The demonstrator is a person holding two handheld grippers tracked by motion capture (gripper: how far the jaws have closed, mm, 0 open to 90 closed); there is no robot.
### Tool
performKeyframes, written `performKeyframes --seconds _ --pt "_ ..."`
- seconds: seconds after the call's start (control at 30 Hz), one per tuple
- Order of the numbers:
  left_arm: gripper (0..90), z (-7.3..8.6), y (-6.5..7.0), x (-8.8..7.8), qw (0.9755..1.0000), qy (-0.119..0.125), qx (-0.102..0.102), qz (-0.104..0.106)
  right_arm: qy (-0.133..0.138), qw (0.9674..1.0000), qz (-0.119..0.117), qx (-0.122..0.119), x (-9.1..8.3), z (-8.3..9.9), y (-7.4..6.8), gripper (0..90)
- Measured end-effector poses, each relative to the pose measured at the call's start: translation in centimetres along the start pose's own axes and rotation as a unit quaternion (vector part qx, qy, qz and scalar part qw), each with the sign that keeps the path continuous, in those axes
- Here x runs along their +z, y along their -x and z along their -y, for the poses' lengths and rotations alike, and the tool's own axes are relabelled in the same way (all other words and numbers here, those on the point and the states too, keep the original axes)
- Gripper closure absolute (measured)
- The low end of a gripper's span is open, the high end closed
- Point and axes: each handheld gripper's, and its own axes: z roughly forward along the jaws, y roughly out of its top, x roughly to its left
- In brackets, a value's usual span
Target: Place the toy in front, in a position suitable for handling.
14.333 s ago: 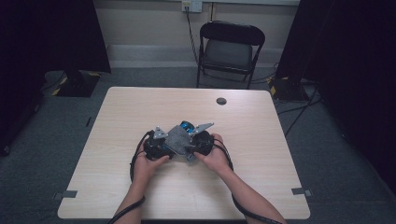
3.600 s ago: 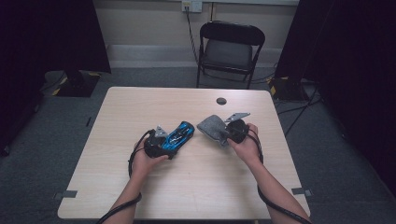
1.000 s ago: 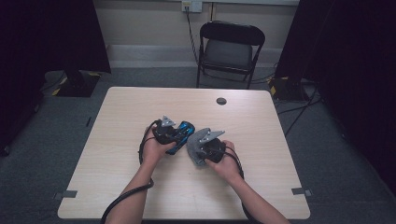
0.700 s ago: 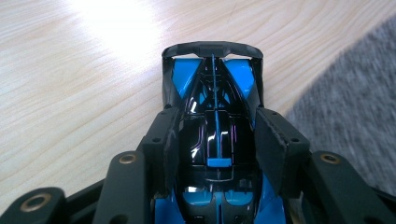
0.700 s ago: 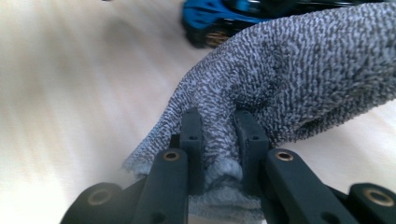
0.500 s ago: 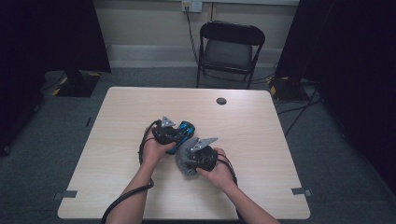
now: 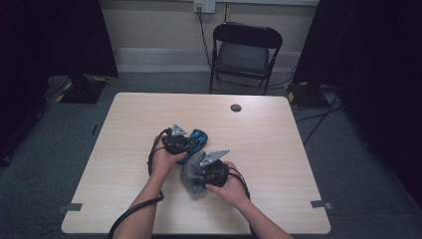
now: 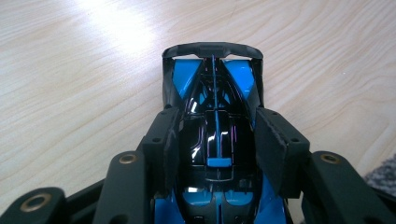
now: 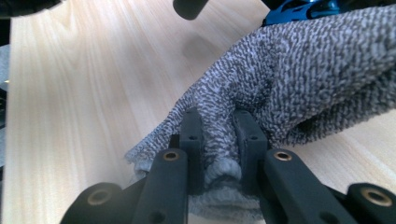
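a: at nine o'clock of the action, the left gripper [image 7: 185, 142] has its jaws clamped on the flanks of the blue and black toy car [image 7: 193, 143], pinning it on the table [image 7: 278, 164] a touch left of centre. in the left gripper view the pads squeeze the cabin from both sides, and the rear wing [image 8: 212, 49] points out at twelve o'clock. no change there over the last second, rock solid.

b: and moving right?

a: that's where the news is. the right gripper [image 7: 195, 177] is pinched tight on a fold of the grey cloth [image 7: 190, 175]; in the right gripper view the terry bunches up between the two jaws. a few seconds back that hand was away at the car's three o'clock, well apart. a second ago it was just beside the car, and now it has slid down to about five o'clock of it, nearer the person's edge of the table.

b: so what does that tell us?

a: i'd say a wiping stroke has just run off the bodywork. the right gripper view shows the cloth right by the car's blue edge, though i can't tell whether they touch. my guess: another pass is coming, with the car held firm for it.
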Motion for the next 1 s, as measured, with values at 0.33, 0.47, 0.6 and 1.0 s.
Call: performKeyframes --seconds 0.33,0.47,0.6,1.0 --pt "51.3 0.1 0.0 0.0 1.0000 0.002 0.000 0.001 0.015 0.9996 -0.014 0.022 -2.0 -0.5 0.7 77.3" --pt "51.3 0.0 0.0 0.0 1.0000 -0.001 0.000 0.001 0.009 0.9997 -0.004 0.021 -2.8 -0.9 1.0 77.3" --pt "51.3 0.1 0.0 0.0 1.0000 0.002 0.000 0.001 0.009 0.9997 0.007 0.022 -3.8 -1.3 1.7 77.3" --pt "51.3 0.2 0.0 0.0 1.0000 0.008 -0.004 0.000 0.030 0.9975 0.049 0.042 -7.0 -1.8 4.4 77.3"
